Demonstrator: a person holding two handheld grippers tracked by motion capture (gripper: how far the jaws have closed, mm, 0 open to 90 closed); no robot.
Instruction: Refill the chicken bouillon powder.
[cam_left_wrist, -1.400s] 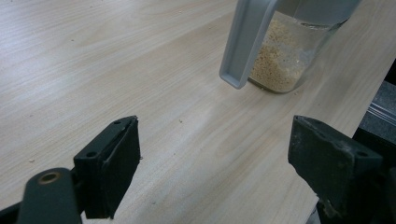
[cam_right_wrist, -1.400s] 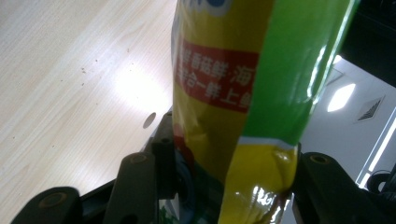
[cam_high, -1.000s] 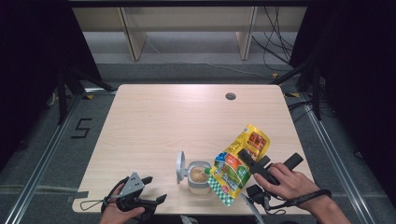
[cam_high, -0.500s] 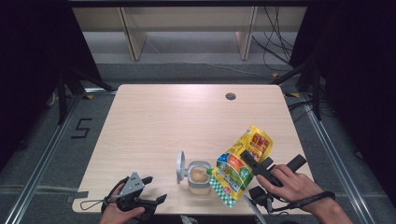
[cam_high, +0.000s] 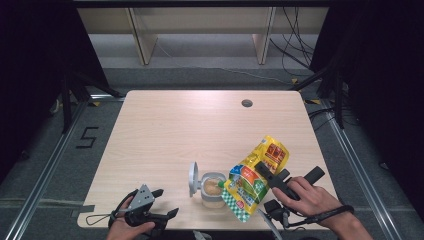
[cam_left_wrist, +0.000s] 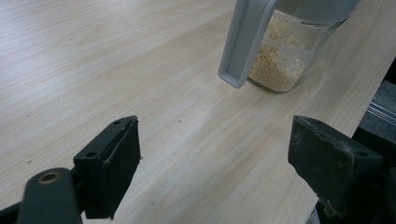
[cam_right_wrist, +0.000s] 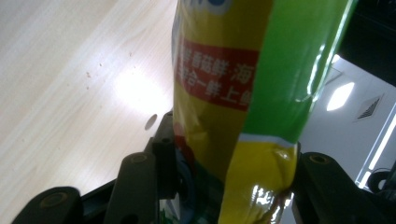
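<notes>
R gripper (cam_high: 267, 175) is clamping the pouch (cam_high: 252, 182), tilting it over the open jar (cam_high: 214, 188) at table's near edge. L gripper (cam_high: 157, 216) is idling, jaws apart, empty. Rec: keep spout over jar mouth, pour slowly.

On the table (cam_high: 165, 130), near its front edge, stands a jar (cam_high: 214, 189) with granules (cam_left_wrist: 275, 58) in it, its hinged lid (cam_high: 193, 179) standing open at its left. Just right of the jar, a seasoning pouch (cam_high: 255, 177) slants above the tabletop, its lower corner beside the jar's mouth, clamped between the jaws of the right gripper (cam_high: 272, 176). The left gripper (cam_high: 150, 210) rests well left of the jar at the front edge. A cable hole (cam_high: 246, 103) lies far behind.
</notes>
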